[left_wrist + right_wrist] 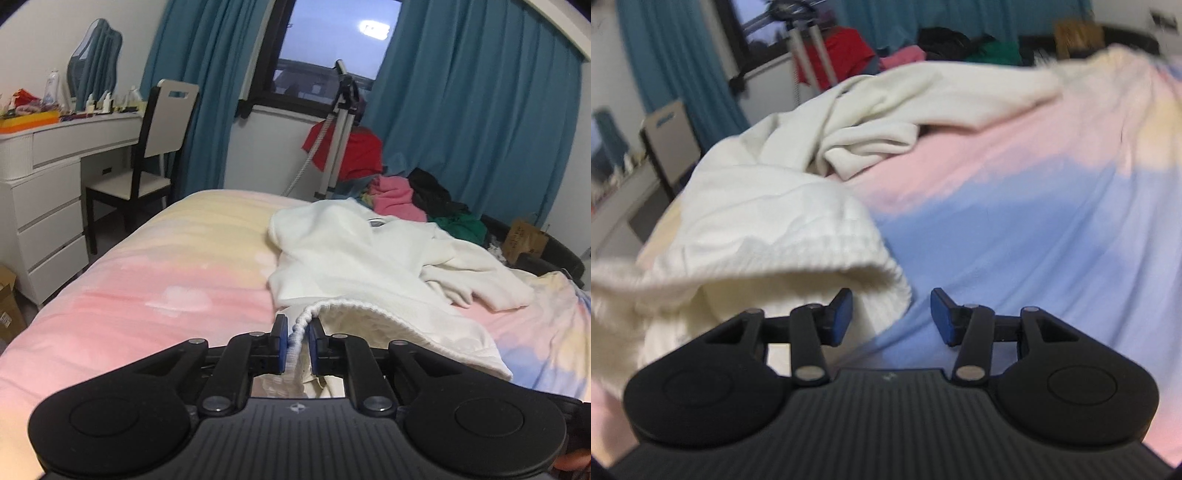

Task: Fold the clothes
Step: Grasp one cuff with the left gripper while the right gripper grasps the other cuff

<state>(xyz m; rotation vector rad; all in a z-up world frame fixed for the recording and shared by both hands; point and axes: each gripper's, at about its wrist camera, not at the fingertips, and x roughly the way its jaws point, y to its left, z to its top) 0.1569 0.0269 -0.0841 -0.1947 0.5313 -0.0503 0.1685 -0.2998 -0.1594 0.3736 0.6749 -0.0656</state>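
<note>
**White sweatshirt pinched at its hem on a cluttered bed**

Beyond the bed with the pink, yellow and blue pastel cover [155, 266] stands a white dressing table with drawers [48, 192], its top crowded with bottles and an orange box, a wavy mirror behind them. A white-backed chair with dark legs [147, 147] is drawn up to the table. Teal curtains [480, 110] frame a dark-framed window [332, 48]. At the far edge of the bed a silver tripod [340, 140] rises beside a heap of red, pink, black and green clothes [402, 188], just behind the garment; a brown cardboard box [524, 236] sits further right.

The cream-white fleece sweatshirt [354, 251] lies rumpled across the middle of the bed, its neck label towards the clothes heap and a sleeve flung out to the right. Its ribbed hem is lifted off the cover and gapes open, showing the fuzzy inside.

The left gripper [297, 341] has its jaws drawn narrow, clamping the ribbed hem's left edge between the blue pads. The right gripper [890, 314] has its jaws spread wide and holds nothing; the hem's right corner [886, 273] hangs just before its left pad, over the blue part of the cover. The right wrist view is blurred.
</note>
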